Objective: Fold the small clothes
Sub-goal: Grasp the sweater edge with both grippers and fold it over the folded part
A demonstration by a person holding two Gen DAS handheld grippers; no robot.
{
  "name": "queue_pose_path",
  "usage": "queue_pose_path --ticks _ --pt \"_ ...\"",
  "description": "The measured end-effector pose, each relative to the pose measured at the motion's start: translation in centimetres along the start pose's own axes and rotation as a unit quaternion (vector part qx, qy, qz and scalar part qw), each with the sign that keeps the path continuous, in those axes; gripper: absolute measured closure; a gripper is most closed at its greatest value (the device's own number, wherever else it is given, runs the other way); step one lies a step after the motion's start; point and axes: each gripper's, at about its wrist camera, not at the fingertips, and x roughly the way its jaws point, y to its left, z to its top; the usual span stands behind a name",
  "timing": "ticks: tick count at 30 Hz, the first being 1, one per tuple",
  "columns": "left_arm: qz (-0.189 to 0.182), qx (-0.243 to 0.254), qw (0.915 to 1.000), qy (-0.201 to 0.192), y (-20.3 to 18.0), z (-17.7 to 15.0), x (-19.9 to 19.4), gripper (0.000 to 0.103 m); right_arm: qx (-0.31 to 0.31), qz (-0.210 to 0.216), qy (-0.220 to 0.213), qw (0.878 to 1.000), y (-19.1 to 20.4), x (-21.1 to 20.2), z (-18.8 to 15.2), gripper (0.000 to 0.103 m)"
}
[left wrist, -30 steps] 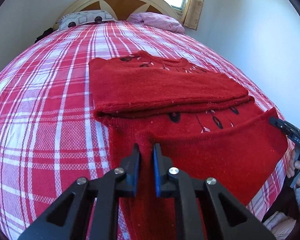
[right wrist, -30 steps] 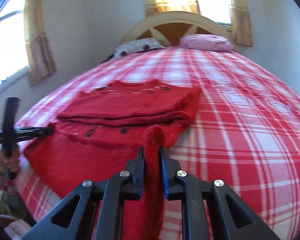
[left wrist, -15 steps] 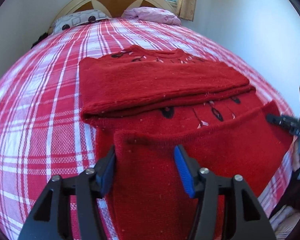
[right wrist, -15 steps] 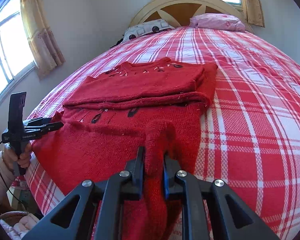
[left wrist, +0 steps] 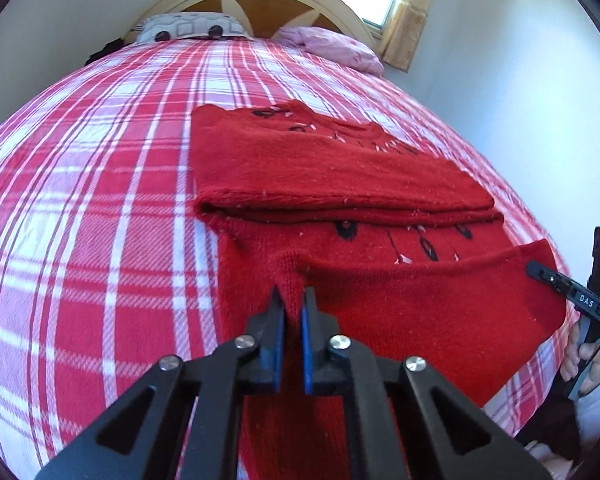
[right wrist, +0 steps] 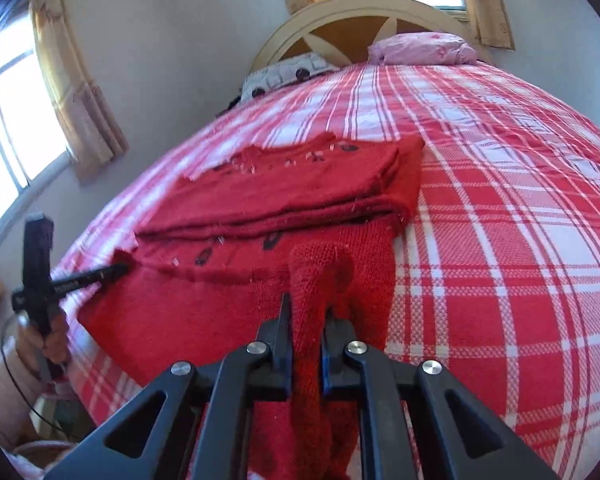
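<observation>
Sweater (left wrist: pixel 340 176) hem running out of frame under both grippers. Person's hand (left wrist: pixel 584 356) getting cut by pic edge, right side. Lettering on far gripper (right wrist: pixel 76 280) too blurry to read.

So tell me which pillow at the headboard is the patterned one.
The white pillow with dark spots, lying left of the plain pink pillow in the left wrist view.

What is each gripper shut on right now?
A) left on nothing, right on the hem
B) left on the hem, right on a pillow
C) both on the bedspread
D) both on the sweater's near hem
D: the left gripper pinches a raised ridge of the red sweater at its near edge, and the right gripper clamps a bunched fold of the same hem.
</observation>
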Motion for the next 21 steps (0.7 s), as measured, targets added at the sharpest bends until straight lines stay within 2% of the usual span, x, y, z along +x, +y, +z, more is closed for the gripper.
queue_pose_path --ticks 6,11,15,21 --pt "-0.01 -0.003 0.9996 -0.026 -0.6 0.7 -2.4 0.097 -0.011 0.021 -0.016 1.0 0.9 -2.0 1.7 0.094" --pt "-0.003 -0.02 0.9981 -0.058 -0.3 2.4 -4.1 0.097 -0.029 0.015 -0.035 0.999 1.5 -2.7 2.8 0.094" --pt "0.001 -0.024 0.9974 -0.068 -0.3 3.9 -4.2 0.097 -0.022 0.025 -0.042 0.999 1.2 -2.8 4.4 0.094" --pt "0.025 -0.025 0.9961 -0.081 -0.2 6.8 -3.8 0.097 -0.05 0.013 -0.063 0.997 1.9 -2.7 7.6 0.094"
